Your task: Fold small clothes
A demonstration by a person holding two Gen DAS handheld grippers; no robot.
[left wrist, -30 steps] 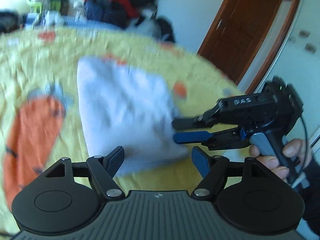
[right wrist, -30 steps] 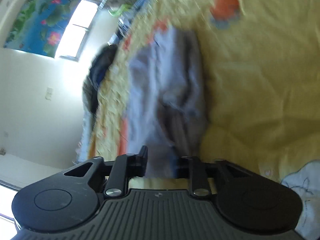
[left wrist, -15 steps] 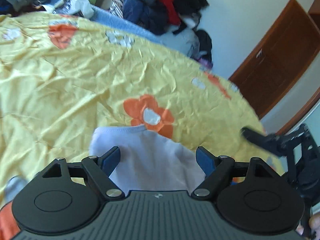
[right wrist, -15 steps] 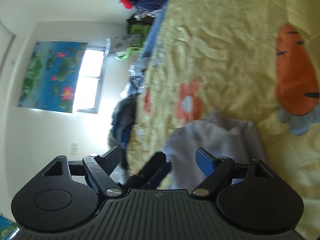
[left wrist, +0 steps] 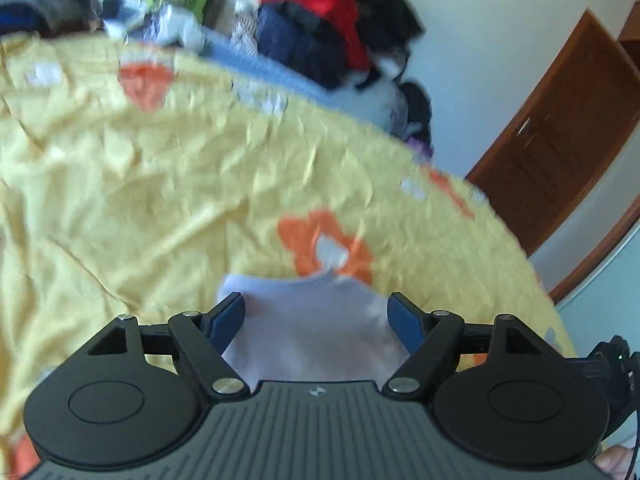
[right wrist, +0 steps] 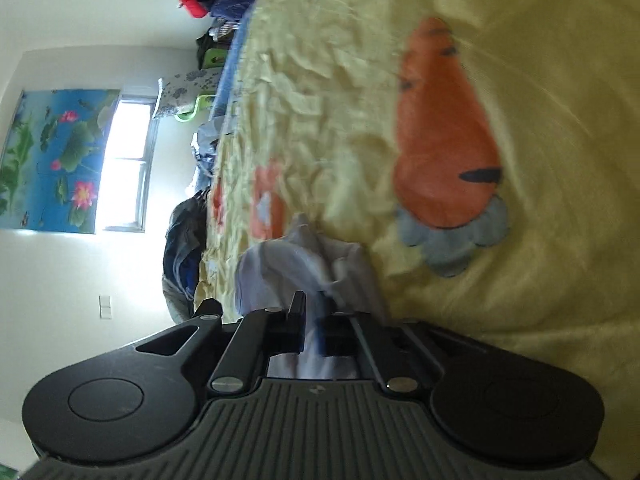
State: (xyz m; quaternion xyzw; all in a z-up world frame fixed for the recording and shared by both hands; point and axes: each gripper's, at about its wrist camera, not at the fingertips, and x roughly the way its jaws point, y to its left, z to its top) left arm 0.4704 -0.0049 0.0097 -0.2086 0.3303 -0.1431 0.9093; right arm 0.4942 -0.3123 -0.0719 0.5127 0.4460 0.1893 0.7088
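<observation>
A small pale lilac garment (left wrist: 316, 320) lies folded on the yellow bedspread (left wrist: 160, 200). My left gripper (left wrist: 316, 316) is open, its blue-padded fingers spread just above the garment's near part. My right gripper (right wrist: 314, 320) is shut on the pale garment (right wrist: 304, 264), with cloth bunched up between and ahead of its fingers. The right gripper's body shows at the lower right edge of the left wrist view (left wrist: 608, 364).
The bedspread has orange flower prints (left wrist: 324, 244) and a large orange carrot print (right wrist: 444, 140). Piled clothes (left wrist: 320, 28) lie at the bed's far edge. A brown door (left wrist: 560, 140) stands at the right. A window (right wrist: 124, 164) and a lotus picture are on the wall.
The right gripper was open half a second ago and has closed on the garment. The left gripper stays open over the garment, with the view shifted slightly.
</observation>
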